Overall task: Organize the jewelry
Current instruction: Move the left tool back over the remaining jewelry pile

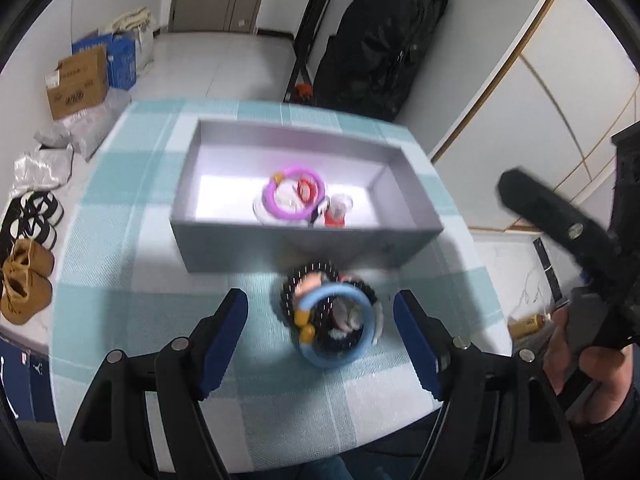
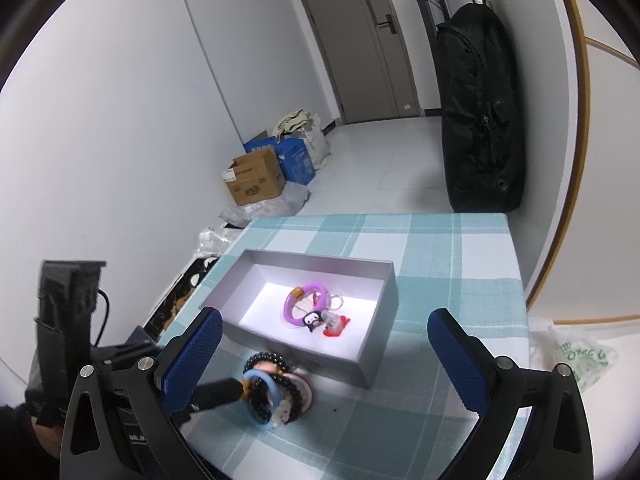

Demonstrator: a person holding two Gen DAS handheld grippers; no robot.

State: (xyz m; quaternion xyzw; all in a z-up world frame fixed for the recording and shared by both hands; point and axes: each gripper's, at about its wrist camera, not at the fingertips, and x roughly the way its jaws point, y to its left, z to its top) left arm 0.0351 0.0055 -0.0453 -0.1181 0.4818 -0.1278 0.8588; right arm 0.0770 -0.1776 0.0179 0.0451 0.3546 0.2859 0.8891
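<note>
A grey open box (image 1: 224,248) (image 2: 380,364) sits on the checked tablecloth. Inside lie a purple bracelet (image 1: 272,204) (image 2: 289,307), a red charm (image 1: 335,216) (image 2: 334,330) and a small black-and-white figure (image 2: 311,321). In front of the box is a pile with a blue bangle (image 1: 320,357) (image 2: 250,380) and a black bead bracelet (image 1: 289,294) (image 2: 266,358). My left gripper (image 1: 320,336) is open, its fingers either side of the pile, just above it. My right gripper (image 2: 324,356) is open and empty, above the table.
The teal checked tablecloth (image 1: 132,312) (image 2: 440,248) covers a small table. Cardboard boxes (image 1: 76,84) (image 2: 256,178), shoes (image 1: 26,280) and bags lie on the floor at the left. A black bag (image 1: 380,40) (image 2: 480,120) stands behind the table.
</note>
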